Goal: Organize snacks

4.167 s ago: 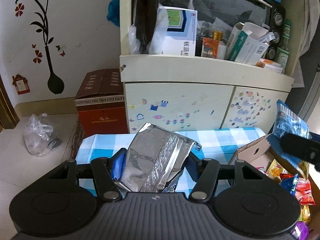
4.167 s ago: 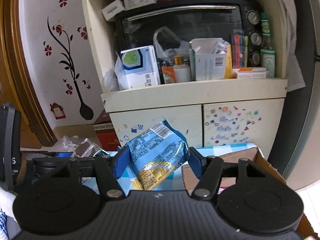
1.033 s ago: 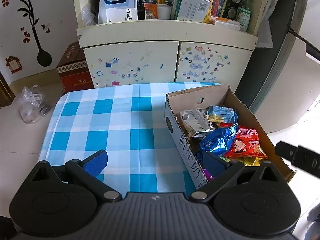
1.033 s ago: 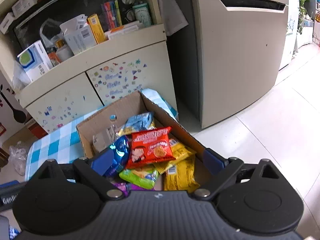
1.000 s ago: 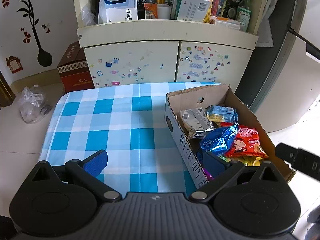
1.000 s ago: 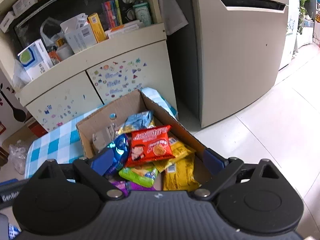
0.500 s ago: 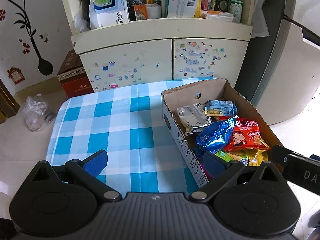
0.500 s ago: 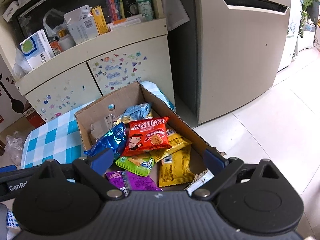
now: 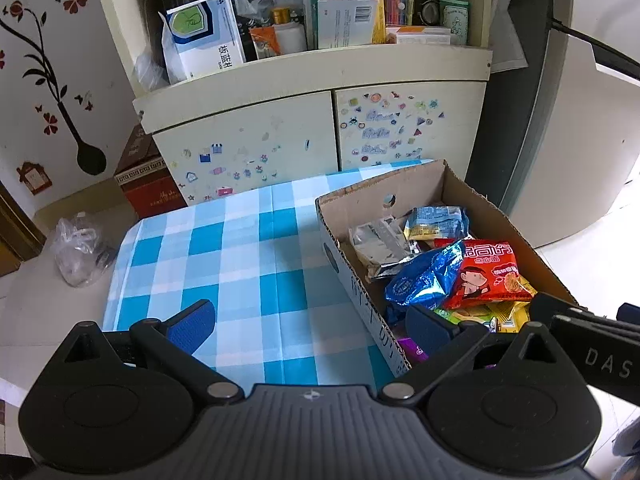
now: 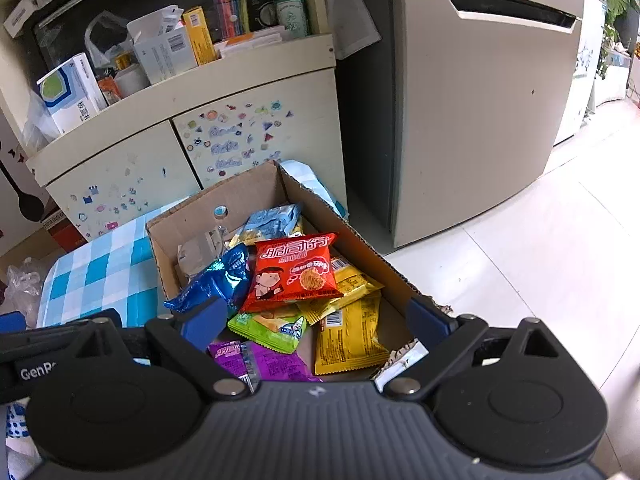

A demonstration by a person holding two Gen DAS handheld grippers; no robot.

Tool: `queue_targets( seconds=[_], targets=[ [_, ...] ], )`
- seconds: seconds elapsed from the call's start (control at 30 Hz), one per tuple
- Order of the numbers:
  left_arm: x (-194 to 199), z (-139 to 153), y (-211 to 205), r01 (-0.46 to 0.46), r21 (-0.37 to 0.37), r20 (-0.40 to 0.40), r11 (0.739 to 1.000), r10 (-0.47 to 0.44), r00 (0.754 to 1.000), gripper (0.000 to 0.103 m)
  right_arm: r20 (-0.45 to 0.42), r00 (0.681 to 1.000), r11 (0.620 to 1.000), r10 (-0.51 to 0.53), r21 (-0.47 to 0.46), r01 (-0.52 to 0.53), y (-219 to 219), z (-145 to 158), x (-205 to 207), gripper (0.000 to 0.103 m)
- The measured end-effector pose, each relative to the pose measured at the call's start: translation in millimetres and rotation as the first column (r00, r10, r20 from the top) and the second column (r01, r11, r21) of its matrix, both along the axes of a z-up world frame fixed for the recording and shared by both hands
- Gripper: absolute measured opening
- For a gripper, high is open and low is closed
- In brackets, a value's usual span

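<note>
A cardboard box (image 9: 372, 196) (image 10: 240, 196) stands on the right of the blue-checked table (image 9: 224, 248). It holds several snack packets: a red one (image 9: 486, 274) (image 10: 294, 272), a shiny blue one (image 9: 424, 280) (image 10: 216, 280), a silver one (image 9: 378, 246), a light blue one (image 9: 436, 216) (image 10: 272, 220), and yellow (image 10: 348, 332), green (image 10: 272, 326) and purple (image 10: 260, 362) ones. My left gripper (image 9: 308, 326) is open and empty above the table's near edge, straddling the box's left wall. My right gripper (image 10: 316, 320) is open and empty above the box.
A cream cupboard (image 9: 312, 120) with stickered doors stands behind the table, its shelf crowded with boxes and bottles. A fridge (image 10: 472, 112) is to the right. A red-brown carton (image 9: 148, 184) and a plastic bag (image 9: 80, 252) lie on the floor at left.
Both grippers held packets 4.2 s ago, silver left and light blue right; those now lie in the box. Over the last second both open grippers drew slightly back and up.
</note>
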State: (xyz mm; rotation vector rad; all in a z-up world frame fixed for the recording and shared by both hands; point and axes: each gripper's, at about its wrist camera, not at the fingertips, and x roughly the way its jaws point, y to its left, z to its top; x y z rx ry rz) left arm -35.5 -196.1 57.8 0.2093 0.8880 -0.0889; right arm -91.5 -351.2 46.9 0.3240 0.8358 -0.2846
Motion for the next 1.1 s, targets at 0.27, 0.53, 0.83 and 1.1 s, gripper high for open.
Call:
queue_targets(
  seconds=[0.27, 0.53, 0.83, 1.1],
  targets=[
    [0.7, -0.9, -2.9, -0.002, 0.028, 0.005, 1.000, 0.002, 1.000, 0.103, -0.007, 1.000, 1.000, 0.001, -0.010, -0.001, 0.4, -1.1, 2.0, 0.096],
    [0.5, 0.2, -4.5, -0.003, 0.039, 0.004, 0.999, 0.003, 1.000, 0.103, -0.007, 1.000, 1.000, -0.004, -0.009, 0.004, -1.2, -1.9, 1.8, 0.096],
    [0.9, 0.8, -7.4, 0.001, 0.071, 0.003, 0.997, -0.001, 1.000, 0.103, -0.014, 1.000, 1.000, -0.006, -0.011, 0.005, -0.3, -2.8, 2.4, 0.096],
    [1.8, 1.1, -7.0, -0.002, 0.069, -0.013, 0.998, 0.003, 1.000, 0.103, -0.014, 1.000, 1.000, -0.005, -0.010, 0.005, -0.4, -2.7, 3.0, 0.096]
  ],
)
